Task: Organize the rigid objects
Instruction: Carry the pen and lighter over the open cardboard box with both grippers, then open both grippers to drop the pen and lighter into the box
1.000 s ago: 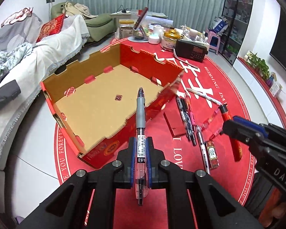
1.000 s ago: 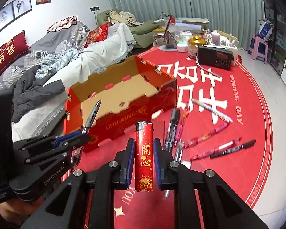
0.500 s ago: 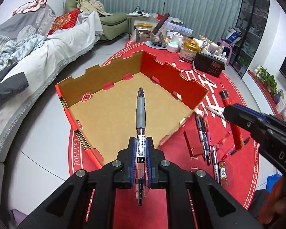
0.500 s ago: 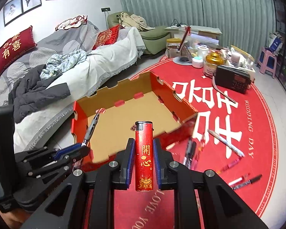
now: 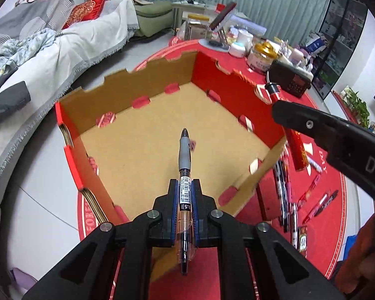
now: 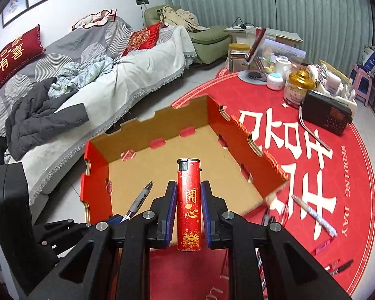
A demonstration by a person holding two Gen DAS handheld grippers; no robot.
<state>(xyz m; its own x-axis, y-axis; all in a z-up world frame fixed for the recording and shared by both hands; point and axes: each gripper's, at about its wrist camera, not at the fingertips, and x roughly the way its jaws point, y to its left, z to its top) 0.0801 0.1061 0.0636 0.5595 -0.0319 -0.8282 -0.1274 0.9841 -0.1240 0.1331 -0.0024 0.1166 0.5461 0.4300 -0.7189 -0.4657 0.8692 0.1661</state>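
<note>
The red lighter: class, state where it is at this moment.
The red lighter stands centre in the right wrist view, clamped in the right tool over the near edge of the cardboard box, right of the pen.

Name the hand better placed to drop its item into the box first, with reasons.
Left. The left gripper holds its pen over the box floor; the right gripper's lighter hangs near the front wall.

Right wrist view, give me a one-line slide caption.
Right gripper holds a red lighter above the open cardboard box; left gripper's pen alongside.
</note>
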